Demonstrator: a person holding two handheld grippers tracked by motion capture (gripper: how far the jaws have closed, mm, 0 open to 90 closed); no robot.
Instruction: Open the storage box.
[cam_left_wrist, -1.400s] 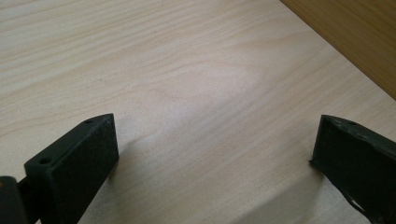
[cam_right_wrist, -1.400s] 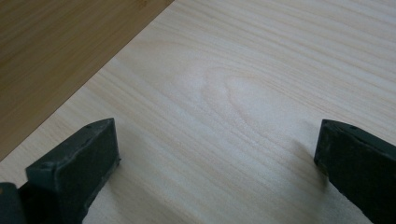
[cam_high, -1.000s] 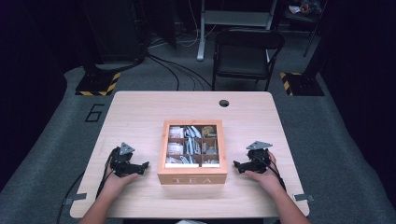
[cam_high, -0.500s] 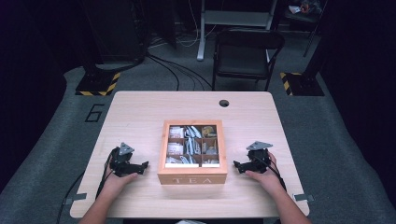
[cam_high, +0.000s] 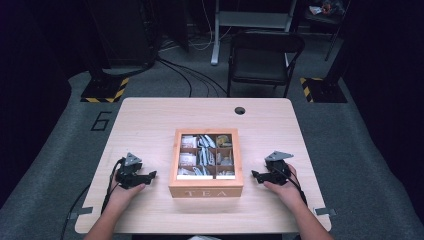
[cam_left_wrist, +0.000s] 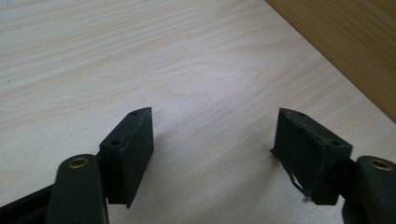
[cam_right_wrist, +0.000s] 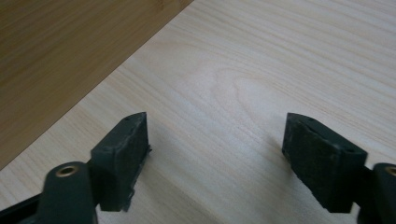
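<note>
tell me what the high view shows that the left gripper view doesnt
High view alone: the whole tea box with its compartments of packets, the word TEA on its front, the right gripper, both of the person's hands, the table's cable hole and a chair beyond. Left gripper view alone: a close look at the open black jaws, nothing between them. Both share the pale table, the left gripper and the box's wooden side.

A tea box sits at the middle of the tabletop, toward the near edge, with packets in its compartments. The left tool rests left of it, the right tool right of it. A chair stands behind the tabletop.
</note>
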